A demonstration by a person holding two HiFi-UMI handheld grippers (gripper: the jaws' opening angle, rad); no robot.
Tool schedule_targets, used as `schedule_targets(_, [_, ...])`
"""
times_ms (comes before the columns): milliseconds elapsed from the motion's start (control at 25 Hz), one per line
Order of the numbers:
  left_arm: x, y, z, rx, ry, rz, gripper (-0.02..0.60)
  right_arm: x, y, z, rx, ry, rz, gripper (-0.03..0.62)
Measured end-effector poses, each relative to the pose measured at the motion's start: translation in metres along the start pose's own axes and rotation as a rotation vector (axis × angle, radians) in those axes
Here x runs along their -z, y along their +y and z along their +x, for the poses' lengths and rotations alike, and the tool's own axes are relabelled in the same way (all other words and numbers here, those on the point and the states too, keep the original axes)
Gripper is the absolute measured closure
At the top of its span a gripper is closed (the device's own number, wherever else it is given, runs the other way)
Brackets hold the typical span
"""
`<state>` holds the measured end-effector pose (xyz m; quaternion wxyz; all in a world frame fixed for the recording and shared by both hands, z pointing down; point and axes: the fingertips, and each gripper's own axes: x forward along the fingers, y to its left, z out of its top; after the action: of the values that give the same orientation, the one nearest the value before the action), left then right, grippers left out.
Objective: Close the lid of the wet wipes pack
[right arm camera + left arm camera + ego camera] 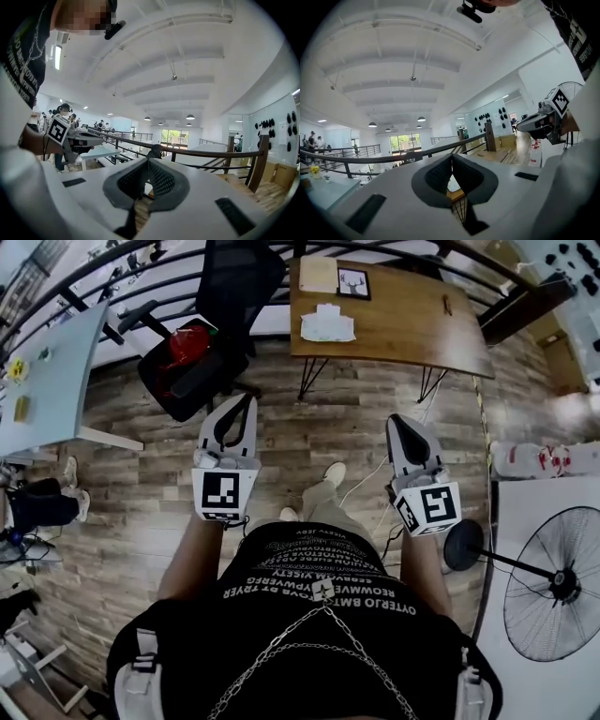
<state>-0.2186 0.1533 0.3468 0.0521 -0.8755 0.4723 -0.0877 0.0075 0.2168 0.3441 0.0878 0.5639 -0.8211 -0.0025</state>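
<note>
Left gripper [247, 401], right gripper [397, 420], jaws together, held near level

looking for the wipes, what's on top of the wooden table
On the wooden table: a white wipes pack, a dark framed picture, a tan sheet and a pen. Anything under them is covered. Lid state unclear.
</note>
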Motion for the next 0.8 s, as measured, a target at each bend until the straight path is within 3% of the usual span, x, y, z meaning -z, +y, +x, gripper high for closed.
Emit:
schedule_targets(240, [-0.005,-0.008,0.041,0.010,0.009,0.037,0.553,0.006,-0.037,0.024,-0.007,0.001,0.018,0.579])
schedule_targets(560, [-0.022,-0.009,0.108,0.024,-0.006,0.022,0.552,0.009,-0.091,0.059,-0.006,0.001,0.033,0.579])
schedule_targets(800, [-0.012,-0.023,0.153,0.052,0.033,0.015,0.552,0.011,-0.124,0.080,-0.014,0.016,0.033,0.579])
